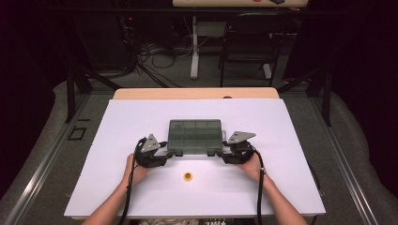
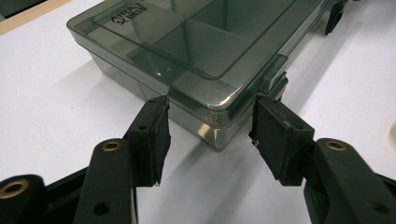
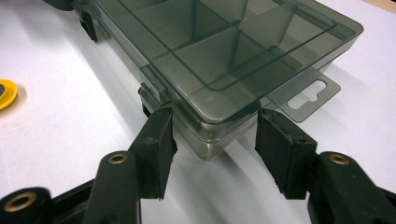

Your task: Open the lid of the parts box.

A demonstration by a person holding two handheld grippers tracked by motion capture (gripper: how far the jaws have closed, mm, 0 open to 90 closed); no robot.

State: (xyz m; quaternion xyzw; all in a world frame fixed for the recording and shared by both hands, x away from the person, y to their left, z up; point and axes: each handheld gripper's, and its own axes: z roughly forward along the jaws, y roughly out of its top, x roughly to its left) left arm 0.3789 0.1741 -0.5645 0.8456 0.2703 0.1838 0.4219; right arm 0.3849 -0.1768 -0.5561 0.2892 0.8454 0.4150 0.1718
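A smoky see-through compartment box (image 1: pixel 195 136) lies with its lid down in the middle of the white table top (image 1: pixel 117 126). My left gripper (image 1: pixel 166 152) is at its near left corner and my right gripper (image 1: pixel 224 152) at its near right corner. In the left gripper view the box (image 2: pixel 196 42) pokes its corner between the jaws of the left gripper (image 2: pixel 210 121), whose pad tips touch the two walls. In the right gripper view the right gripper (image 3: pixel 212 130) clasps the box's (image 3: pixel 224 51) other near corner the same way. A small yellow disc (image 1: pixel 188 176) lies in front of the box.
A latch (image 2: pixel 273 70) sits on the front wall beside the left gripper's jaw, another latch (image 3: pixel 152 81) by the right gripper's. A hang tab (image 3: pixel 306 95) sticks out from the box's end. The yellow disc (image 3: pixel 5 93) lies apart. A chair (image 1: pixel 253 37) stands beyond the table.
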